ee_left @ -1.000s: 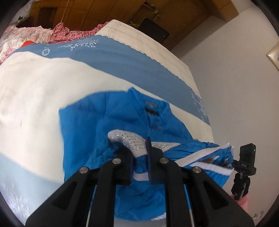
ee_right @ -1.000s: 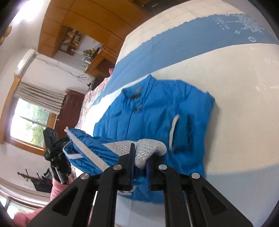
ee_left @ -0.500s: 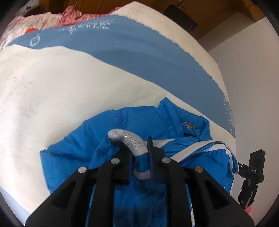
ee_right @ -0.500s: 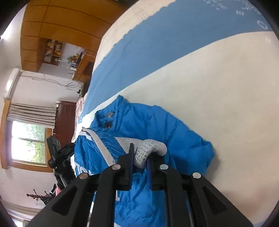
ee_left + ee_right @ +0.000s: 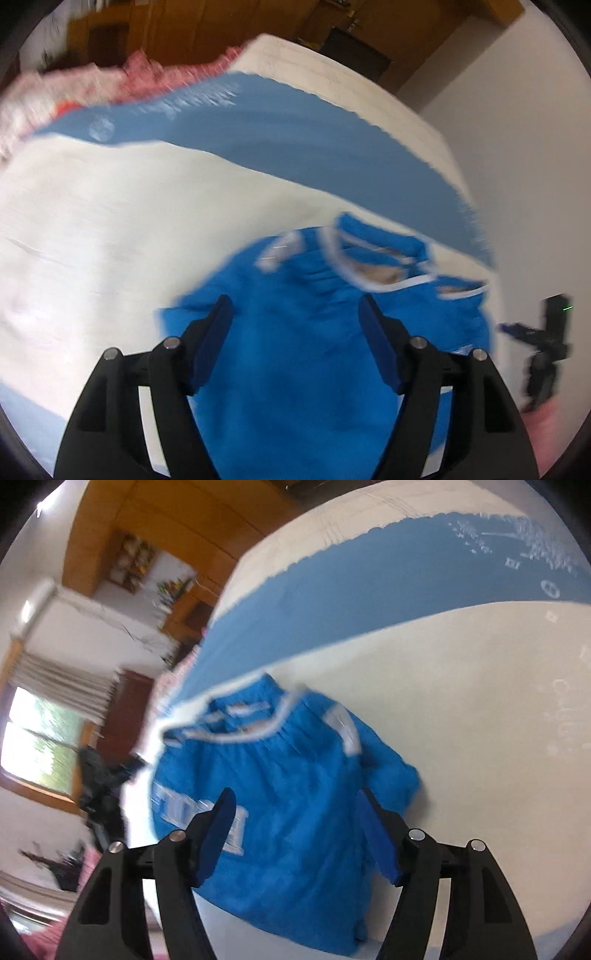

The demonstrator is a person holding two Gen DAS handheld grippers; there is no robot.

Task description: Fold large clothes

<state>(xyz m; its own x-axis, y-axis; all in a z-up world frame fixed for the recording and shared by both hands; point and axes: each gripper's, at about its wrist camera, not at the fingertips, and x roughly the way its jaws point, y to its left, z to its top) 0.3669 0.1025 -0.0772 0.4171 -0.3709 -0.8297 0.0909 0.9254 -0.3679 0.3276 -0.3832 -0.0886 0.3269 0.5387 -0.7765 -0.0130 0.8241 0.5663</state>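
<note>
My left tool (image 5: 295, 317) is releasing, its jaws spreading with nothing pinched between them; my right tool (image 5: 295, 808) is doing the same, likewise empty. Straight ahead of and below both lies the one blue jacket (image 5: 314, 350), folded over on the bed (image 5: 110, 229), its white-trimmed collar end farthest from me. In the left view the jacket spreads to the right of centre, in the right view to the left, so it sits between my two hands, neither plainly nearer. Its long axis seems to run away from me toward the collar, though blur makes that uncertain. I count one garment, two tools, one bed.
</note>
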